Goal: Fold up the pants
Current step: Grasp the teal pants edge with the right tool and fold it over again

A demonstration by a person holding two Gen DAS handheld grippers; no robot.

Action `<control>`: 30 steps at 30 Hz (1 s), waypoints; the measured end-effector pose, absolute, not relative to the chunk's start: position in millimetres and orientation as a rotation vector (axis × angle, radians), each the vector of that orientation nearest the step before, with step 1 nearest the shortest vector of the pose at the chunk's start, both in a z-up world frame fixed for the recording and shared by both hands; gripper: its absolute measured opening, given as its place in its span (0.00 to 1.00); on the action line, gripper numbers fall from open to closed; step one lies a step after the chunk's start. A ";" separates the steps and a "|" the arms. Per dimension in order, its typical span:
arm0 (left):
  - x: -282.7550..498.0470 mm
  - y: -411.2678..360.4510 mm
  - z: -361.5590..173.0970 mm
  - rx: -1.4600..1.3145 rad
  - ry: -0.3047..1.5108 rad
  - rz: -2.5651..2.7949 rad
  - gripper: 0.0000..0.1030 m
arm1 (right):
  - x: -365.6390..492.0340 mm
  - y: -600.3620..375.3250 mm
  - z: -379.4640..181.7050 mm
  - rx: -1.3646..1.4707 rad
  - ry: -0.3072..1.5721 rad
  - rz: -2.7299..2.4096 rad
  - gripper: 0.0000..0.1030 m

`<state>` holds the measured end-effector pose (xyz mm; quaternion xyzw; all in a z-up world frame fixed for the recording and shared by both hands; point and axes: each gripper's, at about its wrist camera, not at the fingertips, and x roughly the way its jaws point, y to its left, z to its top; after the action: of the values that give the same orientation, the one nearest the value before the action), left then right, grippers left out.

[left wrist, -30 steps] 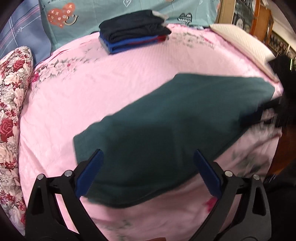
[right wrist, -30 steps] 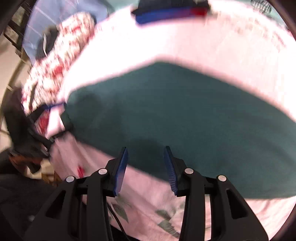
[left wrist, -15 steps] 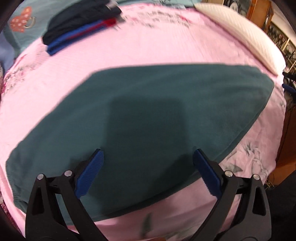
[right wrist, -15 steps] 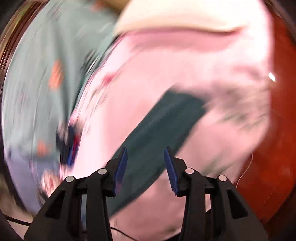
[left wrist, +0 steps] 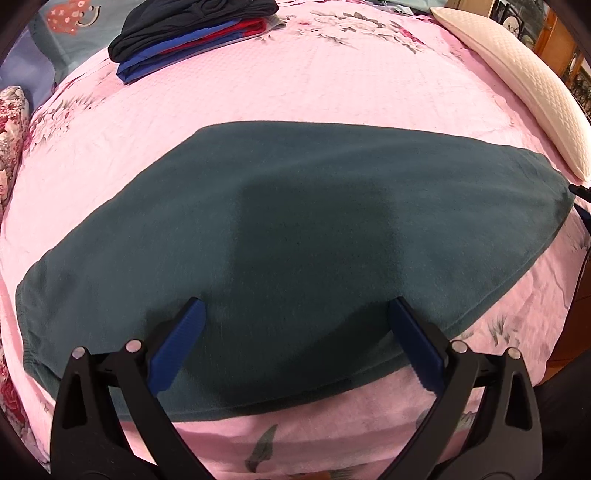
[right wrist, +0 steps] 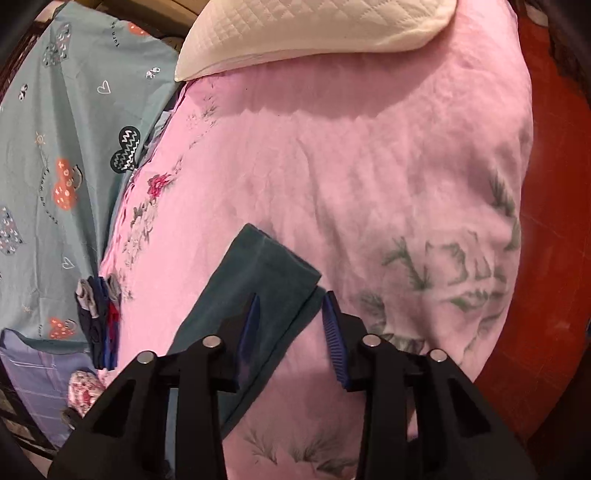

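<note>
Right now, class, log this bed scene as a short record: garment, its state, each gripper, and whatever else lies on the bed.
garment: dark green pants
state: lying flat on the pink bedspread, already folded lengthwise by the look of the layered end
left gripper: open, over the pants' near edge
right gripper: open, straddling the end of the pants
other items: stack of folded clothes at the far side; white pillow along the right edge
</note>
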<state>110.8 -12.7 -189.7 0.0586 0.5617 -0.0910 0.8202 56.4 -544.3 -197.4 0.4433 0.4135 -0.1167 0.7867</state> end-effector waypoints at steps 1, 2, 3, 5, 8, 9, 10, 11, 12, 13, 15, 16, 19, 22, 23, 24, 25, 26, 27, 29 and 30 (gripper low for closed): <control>110.7 -12.9 -189.2 0.128 1.196 -0.191 0.98 | 56.0 -544.6 -197.7 0.958 0.883 -0.242 0.18; 110.4 -12.5 -188.7 0.134 1.195 -0.188 0.98 | 54.9 -545.7 -198.9 0.969 0.874 -0.236 0.13; 109.9 -12.8 -188.1 0.139 1.194 -0.186 0.98 | 54.5 -546.7 -198.4 0.971 0.865 -0.235 0.12; 108.3 -11.0 -186.2 0.152 1.188 -0.175 0.98 | 53.2 -546.6 -196.2 0.966 0.848 -0.232 0.08; 105.9 -0.6 -180.6 0.141 1.172 -0.150 0.98 | 53.9 -538.5 -183.3 0.943 0.818 -0.214 0.06; 105.4 5.0 -178.1 0.127 1.167 -0.140 0.98 | 55.7 -533.6 -175.7 0.920 0.806 -0.201 0.06; 104.5 10.1 -176.4 0.115 1.162 -0.131 0.98 | 58.4 -525.5 -164.1 0.884 0.788 -0.180 0.05; 103.4 18.0 -173.7 0.098 1.155 -0.116 0.98 | 62.9 -516.8 -153.7 0.851 0.776 -0.159 0.05; 102.2 25.6 -171.6 0.083 1.149 -0.101 0.98 | 66.7 -506.4 -142.8 0.816 0.763 -0.131 0.05; 100.8 32.2 -170.1 0.071 1.146 -0.089 0.98 | 71.1 -493.4 -131.9 0.781 0.748 -0.095 0.05; 97.1 49.5 -167.5 0.030 1.141 -0.061 0.98 | 82.2 -455.8 -108.7 0.686 0.728 -0.001 0.05; 94.8 58.5 -166.8 0.011 1.138 -0.046 0.98 | 88.2 -429.5 -97.3 0.622 0.721 0.061 0.05; 83.7 85.3 -165.1 -0.042 1.132 0.003 0.98 | 98.5 -356.5 -82.6 0.450 0.720 0.220 0.05; 68.7 113.3 -164.1 -0.086 1.128 0.050 0.98 | 100.5 -266.8 -89.9 0.250 0.751 0.413 0.05; 65.3 118.9 -164.0 -0.093 1.129 0.060 0.98 | 100.3 -243.5 -97.3 0.207 0.771 0.466 0.05; 59.1 127.6 -164.5 -0.105 1.129 0.074 0.98 | 99.7 -220.7 -107.1 0.167 0.795 0.513 0.05; 53.4 135.1 -165.8 -0.115 1.132 0.087 0.98 | 98.4 -193.2 -122.8 0.108 0.832 0.570 0.05; 49.2 141.1 -167.4 -0.124 1.137 0.099 0.98 | 98.1 -173.6 -136.9 0.064 0.864 0.607 0.05; 44.5 147.5 -169.0 -0.136 1.142 0.110 0.98 | 97.2 -154.8 -153.6 0.019 0.908 0.643 0.05; 35.7 158.7 -171.4 -0.156 1.149 0.125 0.98 | 92.3 -123.2 -190.7 -0.092 0.999 0.687 0.05; 32.6 161.8 -171.9 -0.160 1.149 0.130 0.98 | 90.8 -115.5 -201.4 -0.133 1.028 0.698 0.06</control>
<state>32.6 161.8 -171.9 -0.0755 0.5426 0.0611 0.8344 90.8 -115.5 -201.4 -0.0621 0.4812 0.3268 0.8111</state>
